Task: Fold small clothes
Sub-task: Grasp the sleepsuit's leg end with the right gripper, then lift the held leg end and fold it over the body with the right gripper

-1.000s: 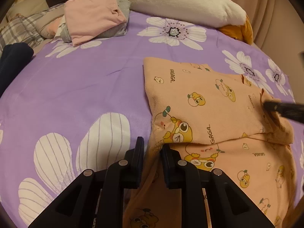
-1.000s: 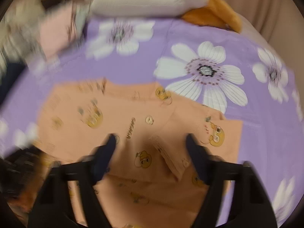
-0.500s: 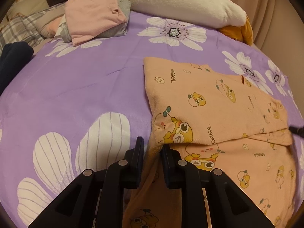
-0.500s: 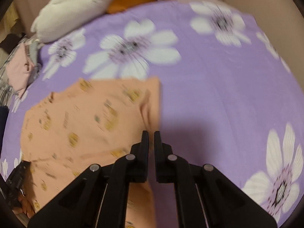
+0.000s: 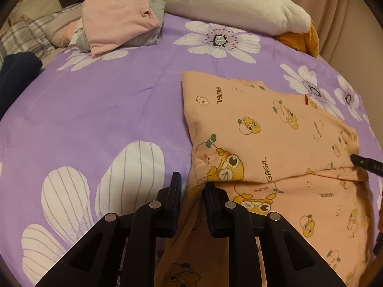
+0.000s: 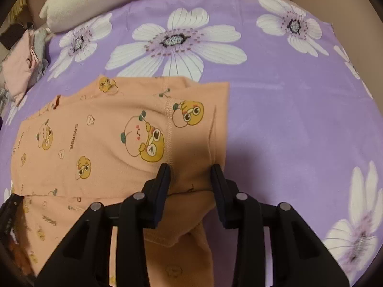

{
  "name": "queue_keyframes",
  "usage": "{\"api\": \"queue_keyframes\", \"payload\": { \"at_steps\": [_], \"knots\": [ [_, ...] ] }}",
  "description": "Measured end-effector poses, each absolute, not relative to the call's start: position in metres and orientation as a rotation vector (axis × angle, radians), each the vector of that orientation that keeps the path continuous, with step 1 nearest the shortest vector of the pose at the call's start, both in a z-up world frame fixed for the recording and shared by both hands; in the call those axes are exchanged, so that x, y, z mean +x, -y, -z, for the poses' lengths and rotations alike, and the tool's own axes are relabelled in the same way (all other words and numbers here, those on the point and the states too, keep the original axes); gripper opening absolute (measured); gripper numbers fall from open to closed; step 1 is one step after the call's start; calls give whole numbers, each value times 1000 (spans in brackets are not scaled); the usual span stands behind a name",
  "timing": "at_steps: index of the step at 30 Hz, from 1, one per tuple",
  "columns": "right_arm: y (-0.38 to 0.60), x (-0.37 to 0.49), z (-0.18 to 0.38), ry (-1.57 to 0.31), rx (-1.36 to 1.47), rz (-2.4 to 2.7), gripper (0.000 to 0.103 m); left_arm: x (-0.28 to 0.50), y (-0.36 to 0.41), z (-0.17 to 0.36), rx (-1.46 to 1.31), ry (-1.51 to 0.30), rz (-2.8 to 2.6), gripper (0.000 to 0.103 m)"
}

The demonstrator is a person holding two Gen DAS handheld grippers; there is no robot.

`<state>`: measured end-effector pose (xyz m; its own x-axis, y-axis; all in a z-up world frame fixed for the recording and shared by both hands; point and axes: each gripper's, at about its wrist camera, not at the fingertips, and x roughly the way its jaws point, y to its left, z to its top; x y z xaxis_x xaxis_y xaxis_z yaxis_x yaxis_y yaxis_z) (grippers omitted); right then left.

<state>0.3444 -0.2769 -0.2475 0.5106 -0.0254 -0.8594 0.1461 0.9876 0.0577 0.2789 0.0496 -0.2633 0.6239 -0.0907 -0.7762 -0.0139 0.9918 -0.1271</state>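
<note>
The peach garment (image 5: 270,143), printed with yellow cartoon figures and the word GAGAGA, lay on the purple flowered bedspread (image 5: 107,110), with one part folded over the rest so that a folded edge ran across it from one gripper to the other.

The left gripper (image 5: 190,186) sat at the garment's near left corner. Its fingers (image 5: 176,191) stood only a narrow gap apart, and a gathered ridge of the peach cloth ran up between them; they appeared to pinch that edge, though contact on both sides could not be seen clearly.

The right gripper (image 6: 190,174) was at the garment's opposite side, over a hemmed edge beside a stitched seam. Its fingers (image 6: 162,179) stood well apart, with cloth lying in the gap between them but not squeezed. In the left wrist view the tip of this gripper showed as a dark bar at the garment's right edge, on the fold line.

Beyond the garment, at the far side of the bedspread, lay a white plush pillow (image 5: 234,4) with an orange cushion (image 5: 301,40) just beside it. To the far left of the garment sat a folded pink piece (image 5: 117,16) on top of a grey one (image 5: 153,21), next to plaid bedding (image 5: 21,38). A dark blue cloth (image 5: 16,71) lay at the bedspread's left edge, well apart from the garment.
</note>
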Motion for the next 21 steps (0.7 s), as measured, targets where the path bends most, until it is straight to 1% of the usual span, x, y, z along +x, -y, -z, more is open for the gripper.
{"api": "queue_keyframes", "payload": {
  "at_steps": [5, 6, 7, 8, 9, 10, 11, 13, 15, 16, 17, 18, 19, 20, 21],
  "knots": [
    [282, 323, 227, -999, 183, 56, 36, 278, -48, 263, -113, -892, 38, 21],
    [283, 319, 227, -997, 201, 34, 34, 278, -48, 263, -113, -892, 38, 21],
    [281, 317, 229, -1009, 206, 18, 34, 278, -48, 263, -117, -892, 39, 21],
    [277, 317, 235, -1055, 200, 20, 34, 278, -48, 263, -120, -893, 41, 21],
    [275, 315, 243, -1116, 174, 55, 36, 278, -48, 262, -124, -895, 42, 21],
    [274, 314, 246, -1129, 150, 85, 36, 277, -49, 261, -131, -900, 42, 21],
    [273, 308, 244, -1109, 159, 80, 35, 276, -51, 258, -157, -918, 41, 21],
    [276, 293, 236, -1087, 232, 32, 37, 271, -59, 251, -260, -1000, 55, 26],
    [282, 268, 224, -1081, 338, -31, 39, 259, -67, 242, -354, -1084, 162, 27],
    [284, 256, 220, -1083, 378, -68, 40, 243, -71, 234, -368, -1077, 265, 39],
    [286, 243, 216, -1080, 416, -103, 42, 231, -75, 230, -367, -1055, 322, 49],
    [290, 224, 210, -1067, 444, -124, 48, 212, -83, 226, -386, -1011, 365, 68],
    [291, 208, 207, -1055, 452, -132, 52, 195, -92, 225, -429, -977, 368, 76],
    [295, 192, 204, -1042, 453, -143, 61, 179, -104, 226, -484, -957, 361, 76],
    [299, 175, 203, -1029, 456, -148, 67, 171, -109, 227, -511, -955, 366, 76]
  ]
}}
